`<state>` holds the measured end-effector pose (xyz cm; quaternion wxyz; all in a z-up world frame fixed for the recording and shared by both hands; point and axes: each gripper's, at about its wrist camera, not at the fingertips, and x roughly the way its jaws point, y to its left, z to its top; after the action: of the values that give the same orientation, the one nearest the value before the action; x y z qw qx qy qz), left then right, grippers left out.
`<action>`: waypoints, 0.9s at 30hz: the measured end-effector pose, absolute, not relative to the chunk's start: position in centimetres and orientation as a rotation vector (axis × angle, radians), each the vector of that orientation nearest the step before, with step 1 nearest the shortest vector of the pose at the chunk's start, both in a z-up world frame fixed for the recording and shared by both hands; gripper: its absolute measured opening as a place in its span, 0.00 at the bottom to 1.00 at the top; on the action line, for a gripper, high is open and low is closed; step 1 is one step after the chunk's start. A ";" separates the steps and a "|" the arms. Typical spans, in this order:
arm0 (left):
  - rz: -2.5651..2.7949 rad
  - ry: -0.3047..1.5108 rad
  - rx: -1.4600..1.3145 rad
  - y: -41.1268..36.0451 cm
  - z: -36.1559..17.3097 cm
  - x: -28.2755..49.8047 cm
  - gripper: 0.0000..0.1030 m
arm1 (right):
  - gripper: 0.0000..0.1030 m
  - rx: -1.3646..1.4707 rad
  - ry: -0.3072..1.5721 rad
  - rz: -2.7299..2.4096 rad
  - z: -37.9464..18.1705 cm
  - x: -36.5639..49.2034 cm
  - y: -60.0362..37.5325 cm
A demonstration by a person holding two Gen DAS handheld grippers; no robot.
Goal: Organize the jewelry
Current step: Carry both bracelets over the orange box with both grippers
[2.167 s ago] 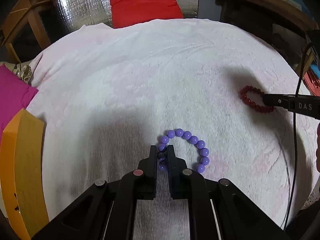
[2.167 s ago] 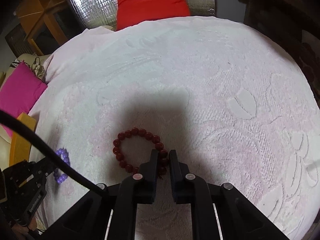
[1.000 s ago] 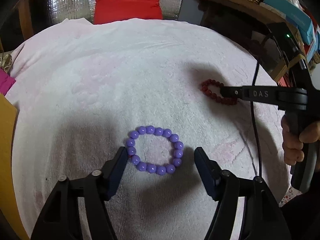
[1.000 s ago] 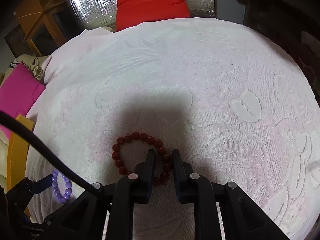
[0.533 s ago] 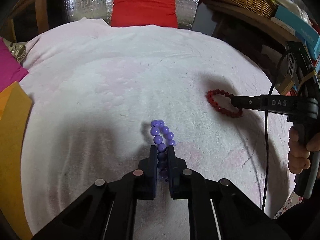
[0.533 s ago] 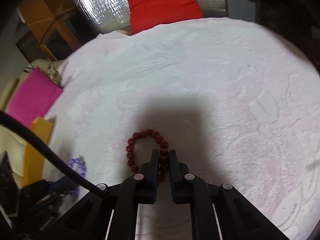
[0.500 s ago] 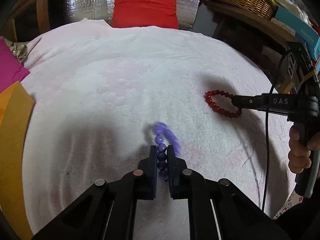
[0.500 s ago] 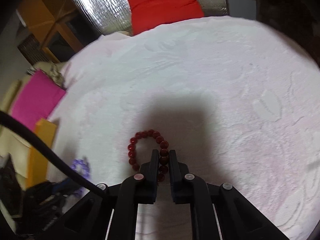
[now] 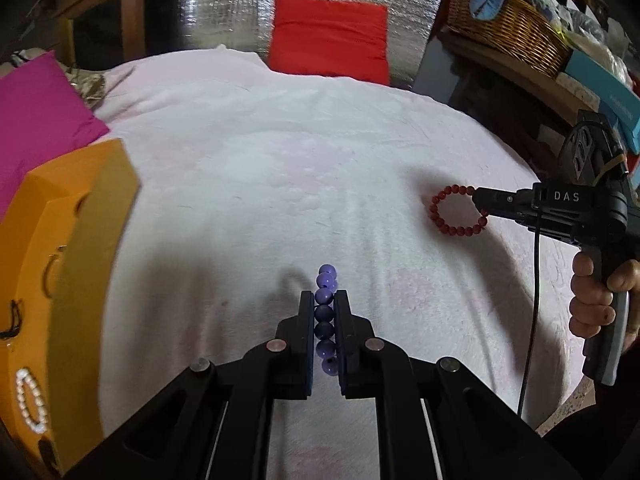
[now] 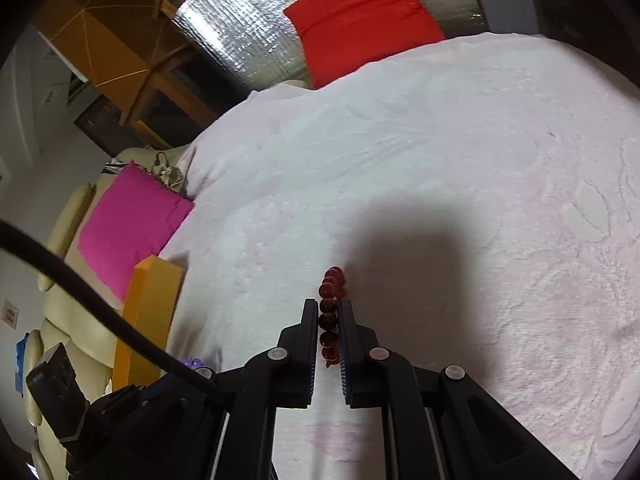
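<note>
The left tongs (image 9: 324, 308) are pinched tight on the purple bead bracelet (image 9: 325, 320), which sits on edge between them, above the pink blanket (image 9: 280, 160). The right tongs (image 10: 329, 320) squeeze the dark red bead bracelet (image 10: 330, 312) the same way, and it hangs off the blanket, I think. An orange box (image 9: 80, 240) sits at the left edge, and a white pearl bracelet (image 9: 30, 404) lies on it. A red pillow (image 9: 330, 40) is at the far end.
</note>
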<state>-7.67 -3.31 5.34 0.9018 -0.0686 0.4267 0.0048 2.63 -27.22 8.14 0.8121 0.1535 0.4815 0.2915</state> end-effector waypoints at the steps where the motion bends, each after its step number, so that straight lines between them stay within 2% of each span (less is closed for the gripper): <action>1: 0.019 0.882 -0.136 -3.2 5.6 -8.0 0.09 | 0.10 0.325 1.026 0.627 8.3 2.5 -26.8; 27: 0.230 0.752 -0.117 4.2 12.7 -17.2 0.09 | 0.10 0.281 0.863 0.893 12.7 -5.1 -13.3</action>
<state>-17.22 4.21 12.70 0.9221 -0.0572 0.3660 0.1120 -5.10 -13.33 12.72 0.8040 0.1314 0.4029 0.4170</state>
